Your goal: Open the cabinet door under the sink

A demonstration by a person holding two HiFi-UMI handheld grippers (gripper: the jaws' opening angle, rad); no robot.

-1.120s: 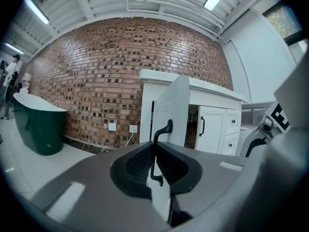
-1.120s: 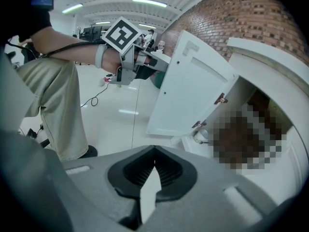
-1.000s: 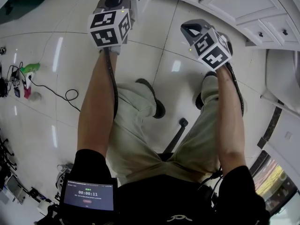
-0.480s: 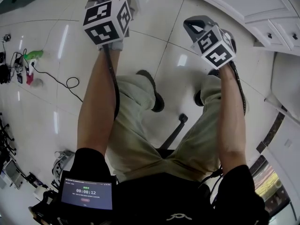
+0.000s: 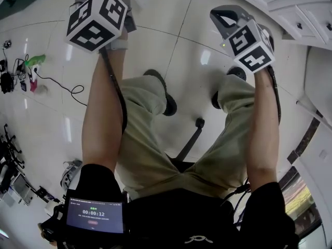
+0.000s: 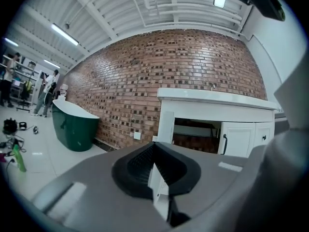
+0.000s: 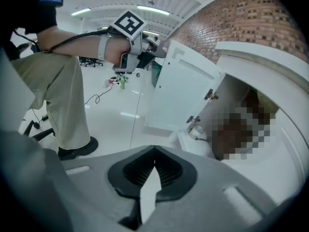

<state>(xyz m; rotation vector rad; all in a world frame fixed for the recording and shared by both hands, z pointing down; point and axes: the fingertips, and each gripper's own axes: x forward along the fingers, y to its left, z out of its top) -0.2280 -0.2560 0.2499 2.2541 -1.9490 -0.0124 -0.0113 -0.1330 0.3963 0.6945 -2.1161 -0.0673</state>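
The white cabinet (image 6: 217, 100) under the sink stands against a brick wall. Its left door (image 7: 179, 88) is swung wide open, showing a dark inside (image 6: 193, 135). The door beside it (image 6: 239, 139) is closed and has a black handle (image 6: 224, 144). My left gripper (image 6: 154, 163) is shut with nothing between its jaws. In the right gripper view the left gripper (image 7: 150, 52) is held up near the open door's top corner; I cannot tell if it touches. My right gripper (image 7: 155, 165) is shut and empty, pointing down toward the cabinet's open base. Both marker cubes (image 5: 96, 18) (image 5: 251, 43) show in the head view.
A dark green tub (image 6: 72, 127) stands left of the cabinet. White pipework (image 7: 195, 128) sits inside the opening. The person's legs and shoes (image 5: 167, 104) and a stool base (image 5: 189, 139) are below. A cable and a green bottle (image 5: 32, 62) lie on the tiled floor.
My left gripper has risen and drifted left toward the top of the head view. The right gripper has shifted a little to the right.
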